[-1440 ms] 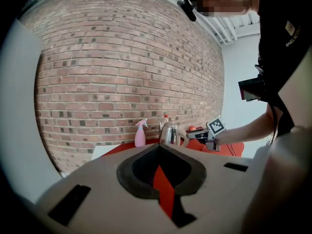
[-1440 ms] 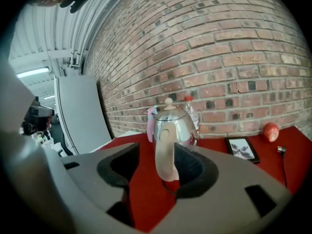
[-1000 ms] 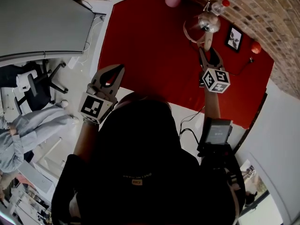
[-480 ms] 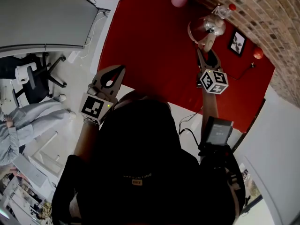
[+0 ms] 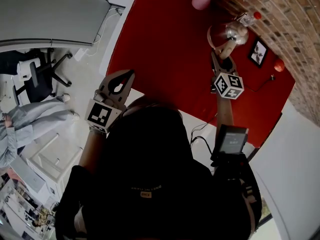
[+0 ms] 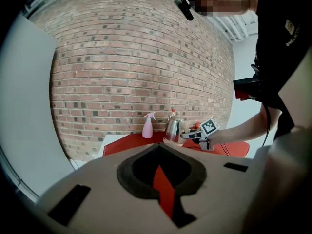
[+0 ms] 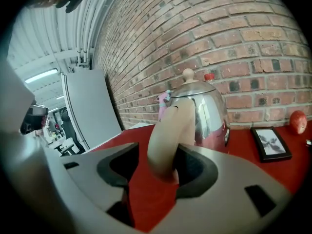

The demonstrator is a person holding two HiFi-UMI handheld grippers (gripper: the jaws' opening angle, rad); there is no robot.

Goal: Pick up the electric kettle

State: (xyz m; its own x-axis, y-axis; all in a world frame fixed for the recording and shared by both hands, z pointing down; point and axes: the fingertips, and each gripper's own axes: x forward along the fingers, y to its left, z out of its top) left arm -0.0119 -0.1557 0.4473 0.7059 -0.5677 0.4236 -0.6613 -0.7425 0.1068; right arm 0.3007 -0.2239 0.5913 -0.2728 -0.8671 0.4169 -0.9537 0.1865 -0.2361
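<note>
As the right gripper (image 5: 223, 60) is moving closer, its slightly open jaws are going around the kettle (image 5: 235, 31) by its handle (image 7: 168, 140), ready to squeeze; the left gripper (image 5: 128, 74) is staying closed.

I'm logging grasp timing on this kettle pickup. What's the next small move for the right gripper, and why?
Probably close the right gripper on the kettle handle: the handle stands between its jaws, seemingly touching one pad with a slight gap at the other. Lifting comes after.
</note>
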